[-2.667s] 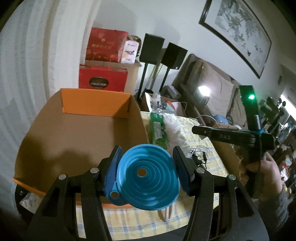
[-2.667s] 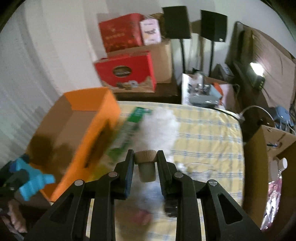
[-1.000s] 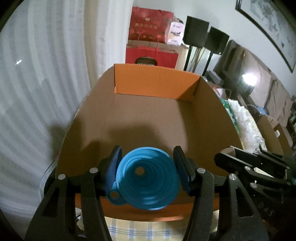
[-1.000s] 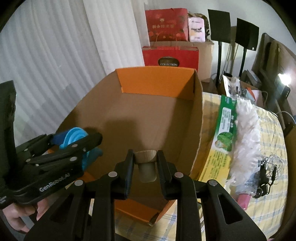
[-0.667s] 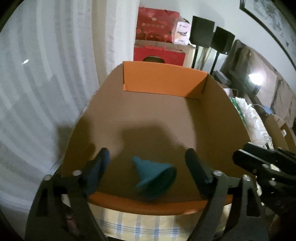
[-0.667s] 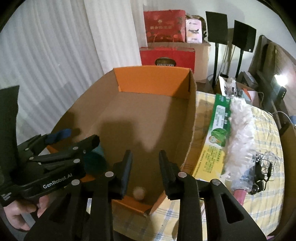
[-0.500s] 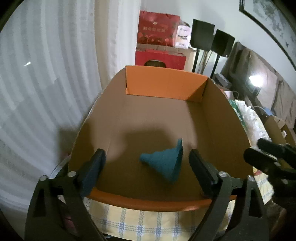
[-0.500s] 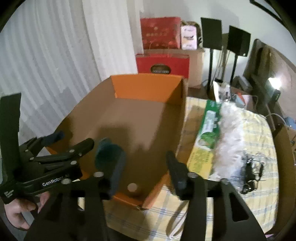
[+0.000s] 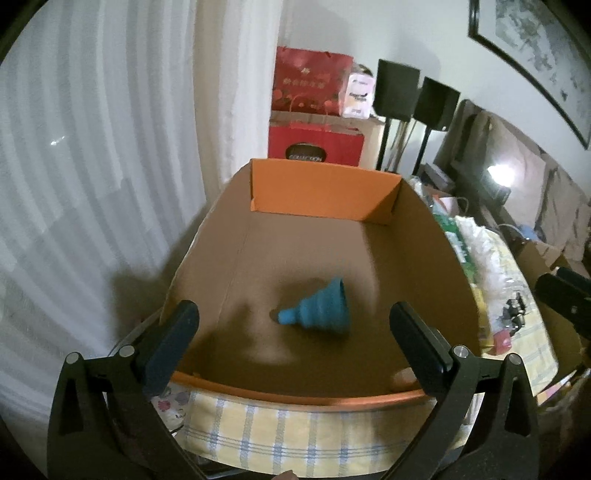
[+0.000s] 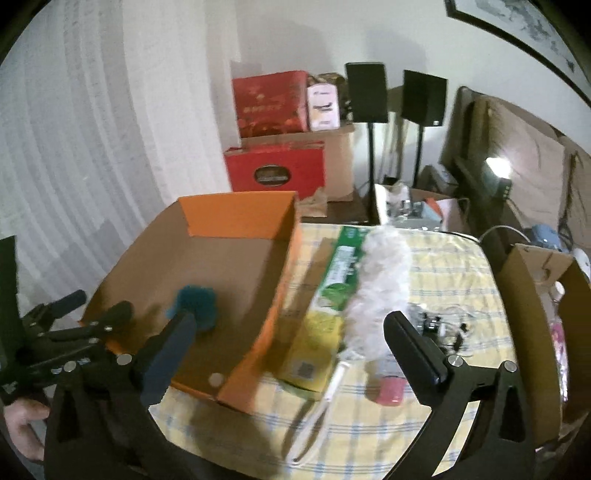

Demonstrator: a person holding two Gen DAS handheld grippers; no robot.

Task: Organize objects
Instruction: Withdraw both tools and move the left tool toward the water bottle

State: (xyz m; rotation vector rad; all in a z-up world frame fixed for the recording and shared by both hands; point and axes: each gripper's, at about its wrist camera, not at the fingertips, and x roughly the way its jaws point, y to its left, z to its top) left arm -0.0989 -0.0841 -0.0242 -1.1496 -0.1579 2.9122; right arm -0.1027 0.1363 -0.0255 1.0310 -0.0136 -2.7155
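White curtains (image 9: 92, 155) hang left; two black speakers (image 10: 391, 94) stand against the pale wall (image 10: 406, 33) below a framed painting (image 9: 532, 51).

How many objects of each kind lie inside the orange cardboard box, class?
Blue funnel: 1
Cork stopper: 1
Total in the orange cardboard box: 2
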